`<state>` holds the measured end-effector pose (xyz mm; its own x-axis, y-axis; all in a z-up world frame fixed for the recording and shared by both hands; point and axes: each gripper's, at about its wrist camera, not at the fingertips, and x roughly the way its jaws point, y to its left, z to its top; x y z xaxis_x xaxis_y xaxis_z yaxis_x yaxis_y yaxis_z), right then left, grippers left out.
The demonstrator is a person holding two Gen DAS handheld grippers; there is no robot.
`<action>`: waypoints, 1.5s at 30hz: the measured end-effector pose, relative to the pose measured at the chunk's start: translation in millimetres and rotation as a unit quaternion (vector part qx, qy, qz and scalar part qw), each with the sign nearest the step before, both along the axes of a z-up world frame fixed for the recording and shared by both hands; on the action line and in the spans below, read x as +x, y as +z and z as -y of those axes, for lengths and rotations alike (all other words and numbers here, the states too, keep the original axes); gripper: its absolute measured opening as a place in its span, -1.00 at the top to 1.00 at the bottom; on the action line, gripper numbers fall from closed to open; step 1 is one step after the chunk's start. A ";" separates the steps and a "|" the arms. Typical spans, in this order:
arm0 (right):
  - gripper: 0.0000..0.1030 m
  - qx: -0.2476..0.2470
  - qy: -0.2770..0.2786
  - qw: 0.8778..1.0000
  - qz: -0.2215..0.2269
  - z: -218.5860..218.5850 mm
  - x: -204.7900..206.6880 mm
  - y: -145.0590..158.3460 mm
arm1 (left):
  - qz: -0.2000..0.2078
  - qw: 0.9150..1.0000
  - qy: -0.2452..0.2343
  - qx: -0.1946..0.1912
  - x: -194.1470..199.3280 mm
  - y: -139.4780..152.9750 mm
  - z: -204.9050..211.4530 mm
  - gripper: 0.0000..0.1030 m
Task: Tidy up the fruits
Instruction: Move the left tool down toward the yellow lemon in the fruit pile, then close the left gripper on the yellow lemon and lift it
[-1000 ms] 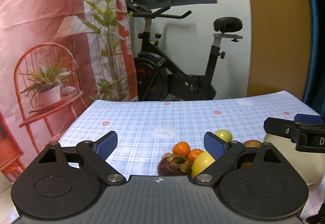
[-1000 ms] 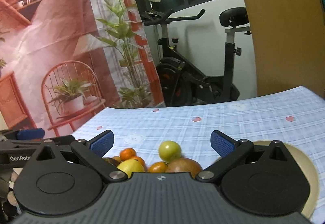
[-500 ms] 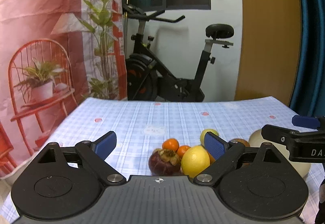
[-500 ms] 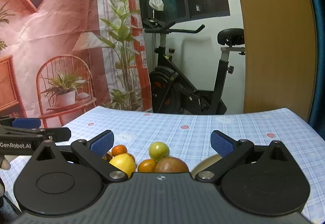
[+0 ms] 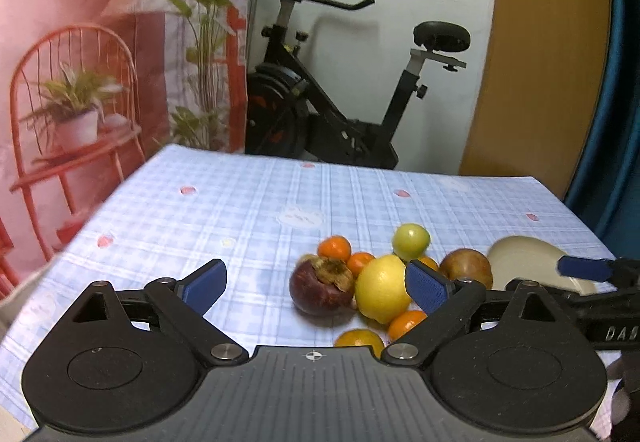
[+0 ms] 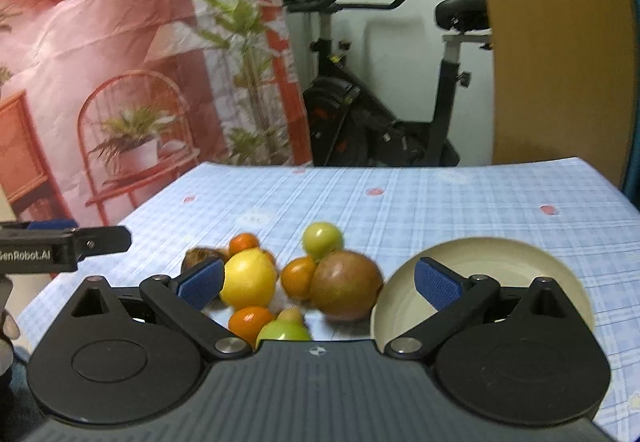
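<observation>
The fruits sit clustered mid-table (image 5: 240, 209), beside the cream plate (image 6: 500, 254). Both the left gripper (image 5: 316, 288) and the right gripper (image 6: 320, 282) have fingers spread wide, empty. The left view shows the mangosteen (image 5: 322, 290) whole; only the right view shows the green pear (image 6: 284, 328) at lower centre.

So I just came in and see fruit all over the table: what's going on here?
A person holds a two-finger gripper in each hand above a pile of fruit on the checked tablecloth. Both the left gripper and the right gripper are open and hold nothing. The mangosteen, lemon, green fruit, small oranges and a brownish round fruit lie bunched together beside the cream plate, which is empty as far as can be seen.
</observation>
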<state>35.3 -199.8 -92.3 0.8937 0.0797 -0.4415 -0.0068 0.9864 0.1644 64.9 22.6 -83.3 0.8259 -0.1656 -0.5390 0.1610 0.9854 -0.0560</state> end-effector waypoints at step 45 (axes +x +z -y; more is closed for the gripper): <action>-0.16 0.026 0.174 0.970 -0.170 -40.8 29.1 -63.0 | -0.156 0.965 -0.199 -0.068 13.3 -71.6 46.4 -0.08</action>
<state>64.4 -159.0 -155.3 0.6122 0.3795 -0.6937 -0.2736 0.9248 0.2645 78.2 -23.8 -155.0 0.4837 -0.5221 -0.7025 0.4792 0.8296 -0.2867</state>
